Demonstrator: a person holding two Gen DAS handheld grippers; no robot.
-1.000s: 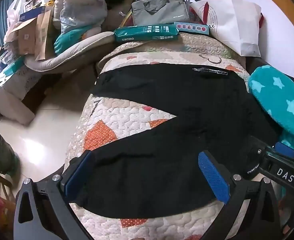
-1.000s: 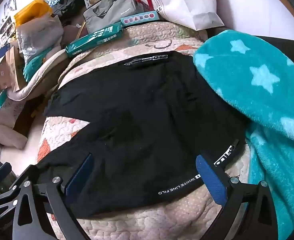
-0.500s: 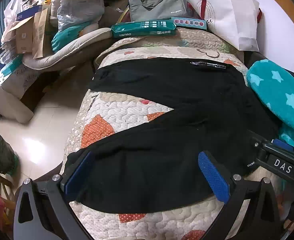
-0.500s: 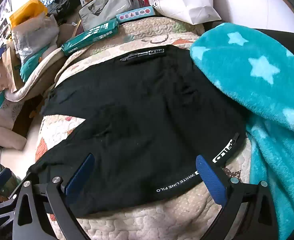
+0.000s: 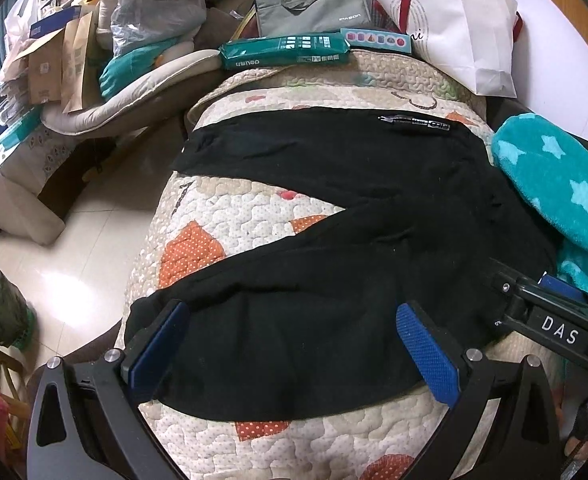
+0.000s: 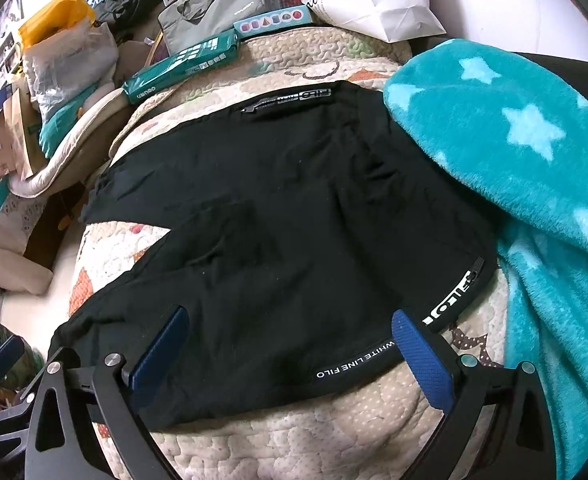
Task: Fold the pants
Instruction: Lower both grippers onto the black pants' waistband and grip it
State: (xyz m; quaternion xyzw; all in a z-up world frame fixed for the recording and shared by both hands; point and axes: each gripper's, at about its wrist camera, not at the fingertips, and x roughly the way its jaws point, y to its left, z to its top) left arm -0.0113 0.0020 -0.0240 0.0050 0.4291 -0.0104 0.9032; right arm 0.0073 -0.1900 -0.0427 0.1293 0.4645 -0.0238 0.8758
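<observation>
Currently both left tongs (image 5: 292, 350) and right tongs (image 6: 290, 354) spread wide, hovering over black fabric pants (image 6: 294, 220) on quilted cream bedspread (image 5: 222, 216).

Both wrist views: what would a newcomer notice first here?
First, the black pants spread flat across the quilt, their legs parted in a V. Next, the teal star blanket along the pants' right side, overlapping their edge. Both the left gripper and the right gripper hang open above the pants' near edge, holding nothing.
</observation>
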